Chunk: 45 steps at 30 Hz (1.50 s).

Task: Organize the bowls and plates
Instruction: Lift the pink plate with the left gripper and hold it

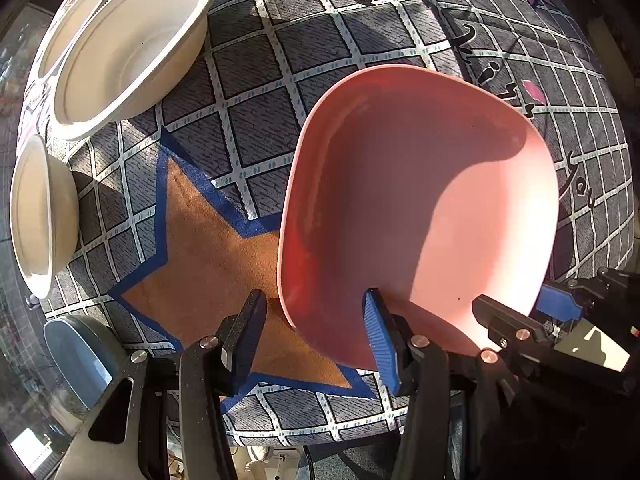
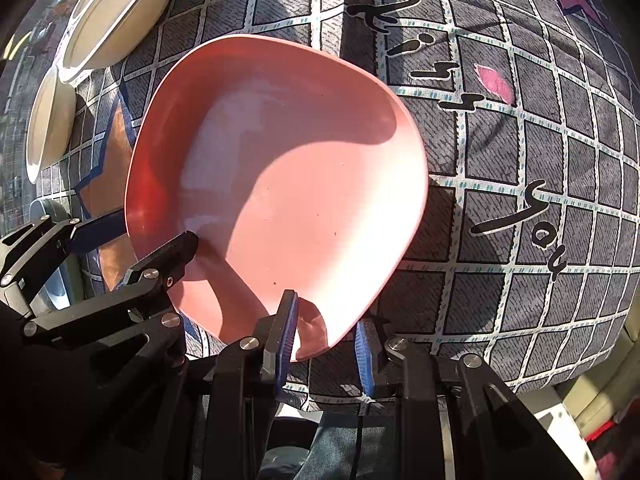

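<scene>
Left wrist view: the left gripper (image 1: 314,294) points down with its fingers moderately apart, straddling the near rim of the pink plate (image 1: 420,200). Its right finger lies inside the plate and its left finger just outside the rim. A sliver of cloth shows between that finger and the rim, so I cannot tell whether the pads press. Right of these fingers, the right gripper (image 1: 516,304) straddles the same plate's rim. Far left of the fingers a white bowl (image 1: 40,216) lies apart from two more white bowls (image 1: 132,48) ahead and to the left. A blue-grey dish (image 1: 80,356) sits at the edge of the checked cloth (image 1: 240,120), just left of the left finger. The sorting looks only partly done: the bowls are gathered to one side, one of them apart from the rest, and the plate has not been set down with the dish.

Right wrist view: the right gripper (image 2: 326,312) has narrow-set fingers with the plate's (image 2: 280,160) near corner between them, and I judge that it grips the plate. A dark shadow lies on the cloth (image 2: 520,160) right of the plate, which suggests the plate hangs clear. Left of these fingers, the left gripper (image 2: 156,228) has one finger on the plate and the other at its rim.

Hard to make out: whether the two far bowls (image 2: 116,12) are nested or merely overlap. The frame edge cuts off the third bowl (image 2: 48,128) and most of the dish (image 2: 48,216). The plate's underside is hidden.
</scene>
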Tool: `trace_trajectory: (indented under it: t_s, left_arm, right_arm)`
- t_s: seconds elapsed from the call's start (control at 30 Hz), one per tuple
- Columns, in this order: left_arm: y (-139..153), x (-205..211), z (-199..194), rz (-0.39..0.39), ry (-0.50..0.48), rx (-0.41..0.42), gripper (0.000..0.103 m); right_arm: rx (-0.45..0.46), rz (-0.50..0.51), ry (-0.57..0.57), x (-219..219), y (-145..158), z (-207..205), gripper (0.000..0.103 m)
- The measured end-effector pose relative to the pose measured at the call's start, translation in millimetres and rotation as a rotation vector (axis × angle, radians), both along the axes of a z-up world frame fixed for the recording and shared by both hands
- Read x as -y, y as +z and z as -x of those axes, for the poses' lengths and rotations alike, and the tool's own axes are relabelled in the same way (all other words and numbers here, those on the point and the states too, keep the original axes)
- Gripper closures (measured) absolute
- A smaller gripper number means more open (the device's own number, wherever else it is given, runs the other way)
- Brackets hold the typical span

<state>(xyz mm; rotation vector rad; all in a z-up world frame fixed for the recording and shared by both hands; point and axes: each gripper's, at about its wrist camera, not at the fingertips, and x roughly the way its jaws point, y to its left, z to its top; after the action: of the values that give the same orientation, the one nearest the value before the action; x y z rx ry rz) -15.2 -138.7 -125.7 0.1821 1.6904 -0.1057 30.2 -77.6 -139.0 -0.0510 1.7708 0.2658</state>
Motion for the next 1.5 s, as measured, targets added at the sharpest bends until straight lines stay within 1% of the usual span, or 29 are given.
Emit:
trace_trajectory:
  t_s: [0.03, 0.07, 0.13, 0.2, 0.8, 1.5]
  left_arm:
    - [-3, -8, -2, 0.002, 0.001, 0.0, 0.049]
    - [-3, -15, -4, 0.006, 0.001, 0.001, 0.049]
    - [0, -12, -3, 0.011, 0.0, 0.002, 0.049]
    - [-9, -24, -7, 0.015, -0.007, 0.001, 0.049]
    - [-10, -22, -8, 0.011, -0.011, -0.006, 0.049]
    - [-10, -23, -8, 0.017, -0.003, -0.003, 0.049]
  right_arm:
    - [0.0, 0.001, -0.001, -4, 2, 2, 0.073]
    - [-0.001, 0.002, 0.0, 2, 1, -2, 0.073]
    - [-0.001, 0.008, 0.001, 12, -5, -5, 0.073]
    - [-0.003, 0.012, 0.001, 13, -6, -8, 0.073]
    - [-0.005, 0.013, -0.008, 14, -6, -7, 0.073]
    - [-0.006, 0.018, 0.013, 11, -7, -8, 0.073]
